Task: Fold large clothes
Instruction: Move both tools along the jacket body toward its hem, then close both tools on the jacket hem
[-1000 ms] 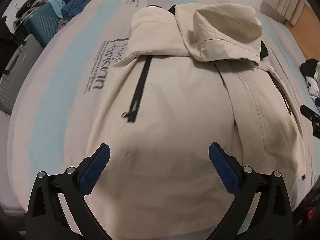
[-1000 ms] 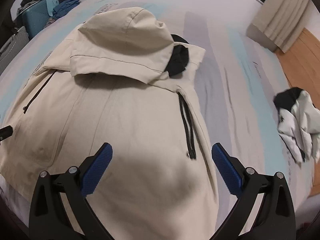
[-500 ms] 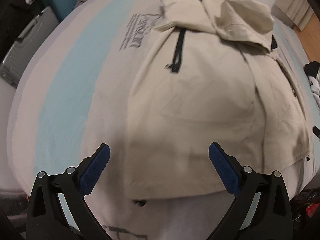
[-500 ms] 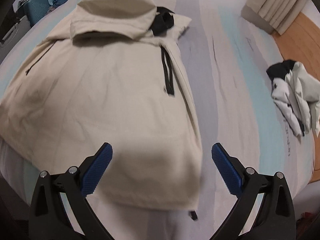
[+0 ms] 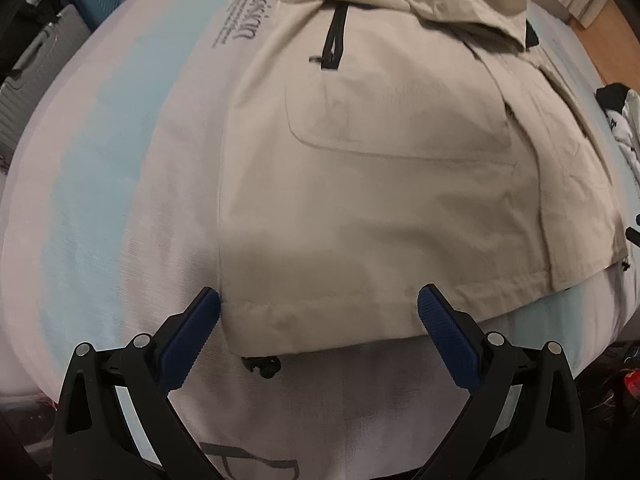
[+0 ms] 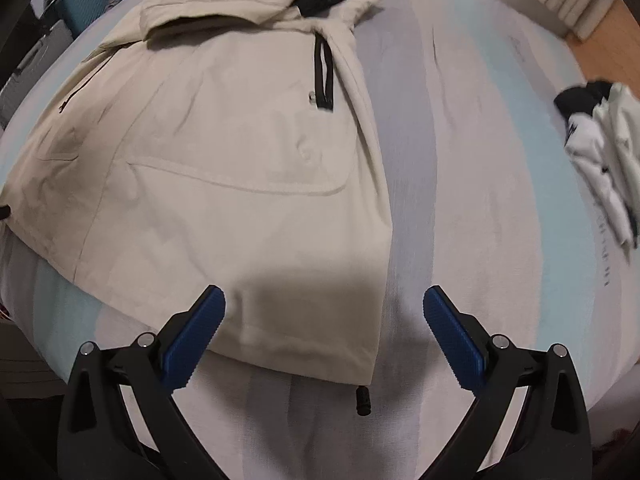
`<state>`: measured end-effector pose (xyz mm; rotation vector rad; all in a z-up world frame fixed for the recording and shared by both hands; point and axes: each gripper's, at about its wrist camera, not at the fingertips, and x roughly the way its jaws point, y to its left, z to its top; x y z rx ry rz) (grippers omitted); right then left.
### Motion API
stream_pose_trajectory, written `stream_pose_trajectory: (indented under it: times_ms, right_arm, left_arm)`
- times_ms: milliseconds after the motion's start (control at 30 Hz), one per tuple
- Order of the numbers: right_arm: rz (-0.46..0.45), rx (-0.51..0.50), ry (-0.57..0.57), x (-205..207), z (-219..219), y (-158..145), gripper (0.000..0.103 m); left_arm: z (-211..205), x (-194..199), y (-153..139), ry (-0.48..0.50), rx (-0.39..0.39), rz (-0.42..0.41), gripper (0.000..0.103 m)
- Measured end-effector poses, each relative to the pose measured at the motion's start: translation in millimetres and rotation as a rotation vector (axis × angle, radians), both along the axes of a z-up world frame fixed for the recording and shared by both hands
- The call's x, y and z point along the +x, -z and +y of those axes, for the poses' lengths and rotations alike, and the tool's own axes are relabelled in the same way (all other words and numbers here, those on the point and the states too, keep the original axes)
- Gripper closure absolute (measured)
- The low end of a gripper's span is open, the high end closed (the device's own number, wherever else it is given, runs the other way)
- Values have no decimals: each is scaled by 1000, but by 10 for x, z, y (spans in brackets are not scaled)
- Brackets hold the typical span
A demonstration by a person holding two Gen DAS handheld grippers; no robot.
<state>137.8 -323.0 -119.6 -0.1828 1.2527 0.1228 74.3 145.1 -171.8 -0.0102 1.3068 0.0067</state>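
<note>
A beige hooded jacket lies flat on the bed, sleeves folded in, hood at the far end; it also shows in the right wrist view. My left gripper is open and empty just above the hem's left corner. My right gripper is open and empty above the hem's right corner. A black drawcord toggle pokes out under the hem on the left, another toggle on the right.
The bed has a white and pale blue striped cover. A crumpled black-and-white garment lies at the right. Suitcases and piled clothes stand beyond the bed's far left. Curtains and wooden floor show far right.
Both grippers have pulled back from over the jacket's body toward its bottom hem. The hem and near bed edge have come into view. Both stay open.
</note>
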Motion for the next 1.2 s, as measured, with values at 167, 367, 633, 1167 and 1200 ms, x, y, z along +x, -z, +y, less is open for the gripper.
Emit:
stream_pose_trajectory:
  times_ms: [167,367,633,1167,1200]
  right_arm:
    - [83,63,59,65,-241,202,8]
    - [154,151,114,102,-425,327,10]
    - [185,185,78,115,-301,387,21]
    - [194,146,97,172,-190,368,62]
    - [191,142,94,166,-195,348,67]
  left_arm:
    - [90,85,114,-28,5,13,6]
    - [188,158,173,-20,7,23,5]
    - [334,257,166,-43,-30,27,6]
    - [335,448,254,-47,-154,53,21]
    - [323,444,270,-40,-150,56,24]
